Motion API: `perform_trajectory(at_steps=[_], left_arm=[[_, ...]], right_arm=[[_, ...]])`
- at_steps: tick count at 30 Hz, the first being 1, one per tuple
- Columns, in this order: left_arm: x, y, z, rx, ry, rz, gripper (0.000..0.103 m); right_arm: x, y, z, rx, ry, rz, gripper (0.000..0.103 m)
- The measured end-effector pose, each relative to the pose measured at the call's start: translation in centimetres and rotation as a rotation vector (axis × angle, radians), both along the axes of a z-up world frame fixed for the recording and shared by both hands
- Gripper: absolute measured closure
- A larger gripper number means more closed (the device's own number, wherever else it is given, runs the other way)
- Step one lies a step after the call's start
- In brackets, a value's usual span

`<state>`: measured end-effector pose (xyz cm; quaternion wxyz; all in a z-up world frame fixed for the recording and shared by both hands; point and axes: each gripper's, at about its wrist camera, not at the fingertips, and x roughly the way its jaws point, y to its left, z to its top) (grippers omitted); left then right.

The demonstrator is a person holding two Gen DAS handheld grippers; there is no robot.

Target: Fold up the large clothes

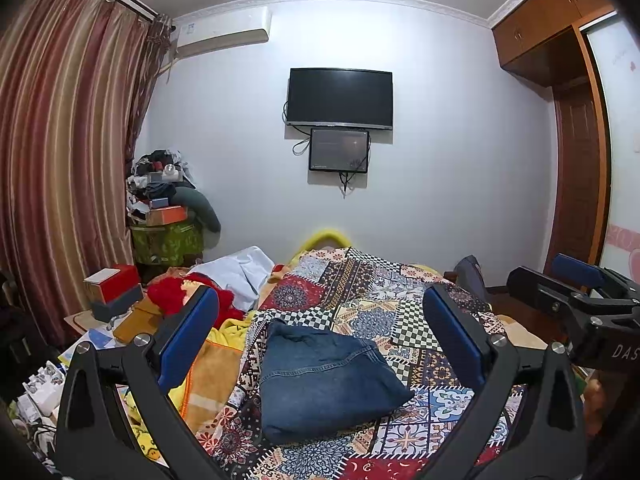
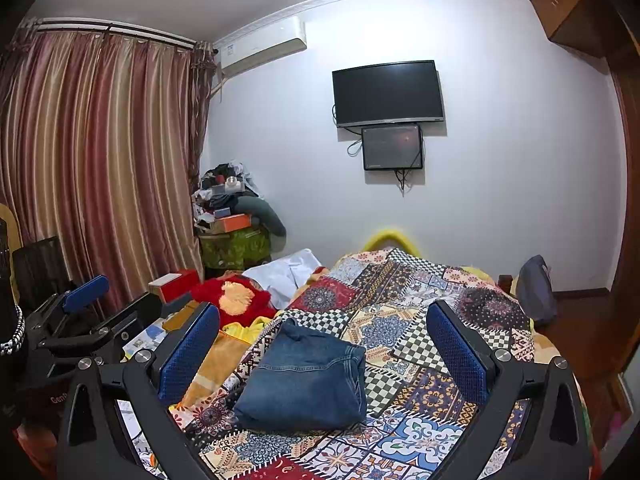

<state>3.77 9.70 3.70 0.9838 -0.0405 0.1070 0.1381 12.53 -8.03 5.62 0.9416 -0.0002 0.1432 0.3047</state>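
A pair of blue jeans [image 1: 324, 380] lies folded into a compact bundle on the patchwork bedspread [image 1: 400, 300]; it also shows in the right wrist view [image 2: 308, 380]. My left gripper [image 1: 320, 328] is open and empty, held above and short of the jeans. My right gripper [image 2: 324, 336] is open and empty too, likewise short of the jeans. The right gripper shows at the right edge of the left wrist view [image 1: 568, 284], and the left gripper at the left of the right wrist view [image 2: 100, 300].
Red, white and yellow clothes [image 1: 208, 292] are heaped on the bed's left side. Boxes [image 1: 112, 292] and clutter stand by the curtain [image 1: 60, 160]. A TV [image 1: 340, 98] hangs on the far wall. A wardrobe [image 1: 580, 120] stands on the right.
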Motion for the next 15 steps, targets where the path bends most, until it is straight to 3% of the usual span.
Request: perform_trajectory(at_steps=[15], left_arm=[[0.16, 0.25, -0.21, -0.019, 0.009, -0.034, 0.0]], right_arm=[[-0.24, 0.33, -0.49, -0.001, 0.009, -0.015, 0.0]])
